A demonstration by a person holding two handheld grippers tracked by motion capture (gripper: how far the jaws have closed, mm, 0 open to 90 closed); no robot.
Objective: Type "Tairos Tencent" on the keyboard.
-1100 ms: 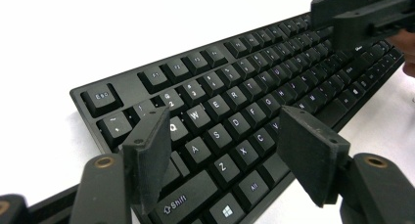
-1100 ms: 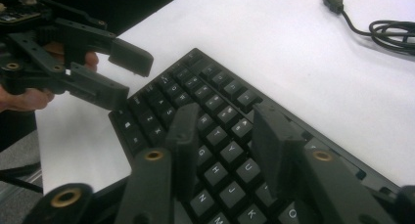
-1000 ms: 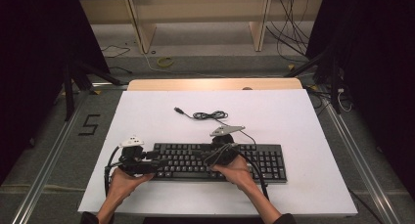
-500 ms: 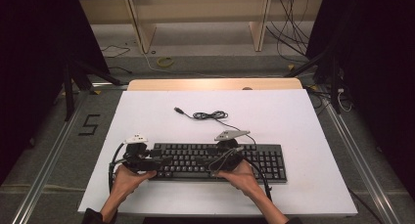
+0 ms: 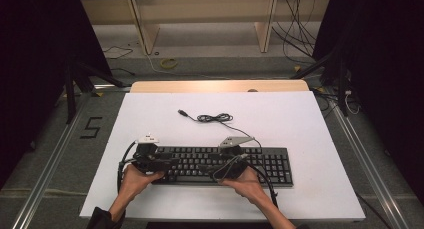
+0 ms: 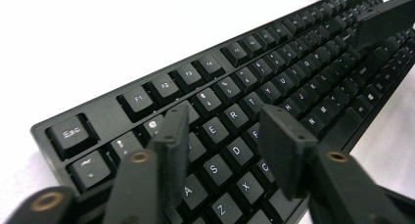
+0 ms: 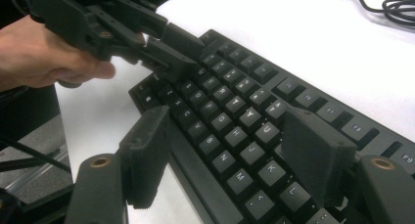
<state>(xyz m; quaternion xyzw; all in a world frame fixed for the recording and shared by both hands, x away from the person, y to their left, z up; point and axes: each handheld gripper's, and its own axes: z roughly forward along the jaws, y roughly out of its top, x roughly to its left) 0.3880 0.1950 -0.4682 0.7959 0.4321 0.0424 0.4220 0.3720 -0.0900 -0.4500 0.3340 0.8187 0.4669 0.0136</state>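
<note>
High view: the keyboard (image 5: 220, 164) is lying at the near edge of the white table (image 5: 300, 119), its cable (image 5: 212, 118) coiled behind; both hands are hovering over the left half, having barely shifted. Left gripper view: the left gripper (image 6: 230, 136) has just been narrowing, jaws part open over the letter keys, clasping nothing. Right gripper view: the right gripper (image 7: 235, 150) has just been widening, jaws wide, straddling the front edge without pressing, suggesting a release; here the left hand (image 7: 44, 53) is showing.
</note>
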